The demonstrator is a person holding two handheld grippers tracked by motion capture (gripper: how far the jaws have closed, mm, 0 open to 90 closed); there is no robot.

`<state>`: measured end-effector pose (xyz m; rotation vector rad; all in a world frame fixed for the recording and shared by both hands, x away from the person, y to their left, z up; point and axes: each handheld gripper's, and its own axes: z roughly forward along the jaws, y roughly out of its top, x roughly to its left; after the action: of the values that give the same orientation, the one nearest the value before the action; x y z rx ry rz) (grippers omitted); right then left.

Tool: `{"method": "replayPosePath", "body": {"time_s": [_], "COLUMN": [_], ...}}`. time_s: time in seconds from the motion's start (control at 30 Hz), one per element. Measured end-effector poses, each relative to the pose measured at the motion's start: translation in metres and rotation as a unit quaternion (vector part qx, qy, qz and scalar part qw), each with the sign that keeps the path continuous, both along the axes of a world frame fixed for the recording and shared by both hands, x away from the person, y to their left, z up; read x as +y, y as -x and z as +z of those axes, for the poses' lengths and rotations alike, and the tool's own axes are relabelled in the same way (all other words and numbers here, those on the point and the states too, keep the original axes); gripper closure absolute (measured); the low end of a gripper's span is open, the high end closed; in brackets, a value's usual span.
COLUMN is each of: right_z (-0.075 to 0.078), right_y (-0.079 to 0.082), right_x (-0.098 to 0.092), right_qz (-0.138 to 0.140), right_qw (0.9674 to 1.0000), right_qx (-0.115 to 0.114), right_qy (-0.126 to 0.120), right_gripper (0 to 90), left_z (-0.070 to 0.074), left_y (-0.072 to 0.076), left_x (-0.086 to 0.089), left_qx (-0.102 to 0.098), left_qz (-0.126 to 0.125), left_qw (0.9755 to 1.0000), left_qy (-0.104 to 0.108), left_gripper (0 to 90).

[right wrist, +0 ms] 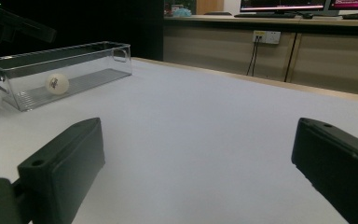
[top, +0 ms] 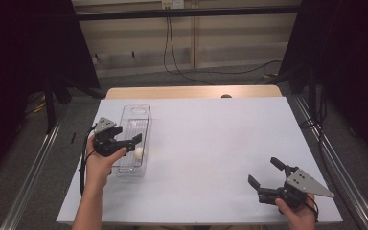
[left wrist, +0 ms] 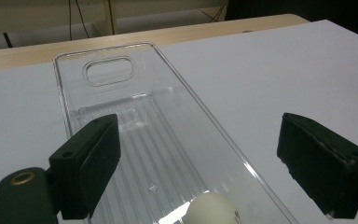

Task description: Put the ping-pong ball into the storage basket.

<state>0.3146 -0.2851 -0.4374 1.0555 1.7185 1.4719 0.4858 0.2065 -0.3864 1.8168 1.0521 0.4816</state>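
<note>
A white ball (top: 138, 152) lies in the near end of a long clear plastic bin (top: 135, 109) at the table's left side. My left gripper (top: 130, 145) hangs just above that end of the bin, jaws open, nothing between them. In the left gripper view the ball (left wrist: 212, 208) sits low on the ribbed floor of the bin (left wrist: 61, 98), below the open left gripper (left wrist: 200, 135). My right gripper (top: 263, 171) rests open near the front right of the table. In the right gripper view the ball (right wrist: 57, 83) shows through the wall of the bin (right wrist: 93, 58), beyond the open right gripper (right wrist: 198, 140).
The white table top (top: 211, 143) stretches wide between the two hands. A wooden strip (top: 191, 92) runs along its far edge. Cables hang down the back wall (top: 167, 43). Dark curtains stand at both sides.
</note>
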Motion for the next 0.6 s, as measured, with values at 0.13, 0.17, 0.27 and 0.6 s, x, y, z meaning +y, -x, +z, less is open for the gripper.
{"method": "replayPosePath", "body": {"time_s": [0.13, 0.17, 0.27, 0.6], "right_z": [0.0000, -0.0003, 0.0000, 0.0004], "right_y": [0.0000, -0.0002, -0.0003, -0.0003], "right_x": [0.0004, 0.0007, 0.0002, -0.0035], "right_qz": [0.000, -0.001, 0.001, -0.005], "right_qw": [1.0000, 1.0000, 1.0000, 1.0000], "right_qx": [0.001, 0.002, 0.002, -0.001], "right_qy": [0.000, 0.000, 0.001, -0.005], "right_gripper": [1.9, 1.9, 1.9, 1.9], "left_z": [0.0010, 0.0012, 0.0023, 0.0055], "left_y": [0.0014, 0.0017, 0.0024, 0.0079], "left_x": [-0.0015, -0.0021, -0.0025, -0.0006], "left_qx": [-0.002, -0.004, -0.009, -0.015], "left_qz": [-0.003, -0.002, -0.003, -0.003], "left_qw": [1.0000, 1.0000, 1.0000, 0.9999], "left_qy": [0.002, 0.003, 0.002, 0.006], "left_gripper": [11.4, 11.1, 9.8, 6.3]}}
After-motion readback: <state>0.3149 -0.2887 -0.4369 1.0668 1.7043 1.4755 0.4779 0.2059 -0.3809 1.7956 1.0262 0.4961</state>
